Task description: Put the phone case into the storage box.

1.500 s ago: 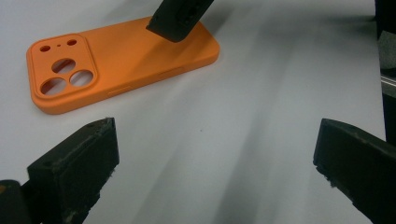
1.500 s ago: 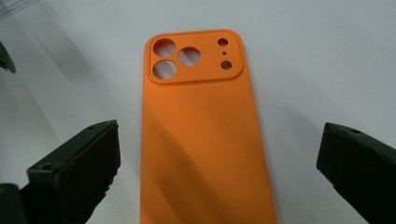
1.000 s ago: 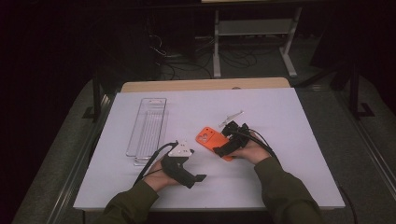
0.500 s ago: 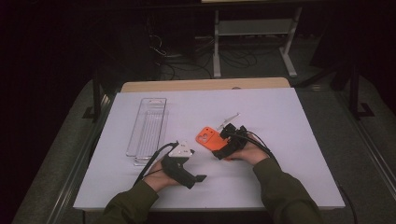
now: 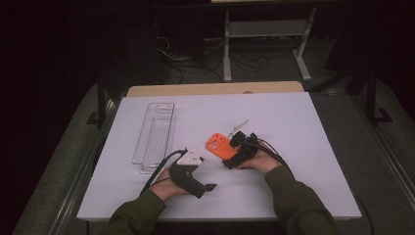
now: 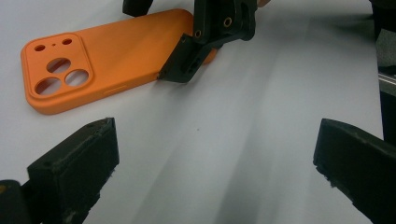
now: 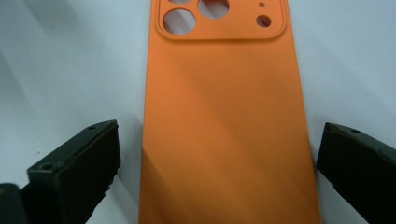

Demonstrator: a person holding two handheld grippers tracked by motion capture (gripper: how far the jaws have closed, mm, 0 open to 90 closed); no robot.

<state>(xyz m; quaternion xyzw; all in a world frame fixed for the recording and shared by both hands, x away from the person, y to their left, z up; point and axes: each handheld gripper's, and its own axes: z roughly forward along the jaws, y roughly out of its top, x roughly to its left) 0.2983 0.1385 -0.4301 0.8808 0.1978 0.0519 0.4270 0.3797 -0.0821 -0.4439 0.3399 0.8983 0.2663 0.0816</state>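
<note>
A white-covered bench (image 5: 303, 122) fills the middle of the high view, a clear plastic tray (image 5: 154, 131) lying at its centre left and an orange phone case (image 5: 219, 145) camera-side up near the middle, well apart from the tray. Over the past second the right gripper (image 5: 234, 154) has slid a little toward the left of the frame along the case, so its wide-open, empty jaws now straddle the case's lower end, a grasp looking close. The left gripper (image 5: 208, 186), lower centre, waits with jaws spread wide on nothing.
</note>
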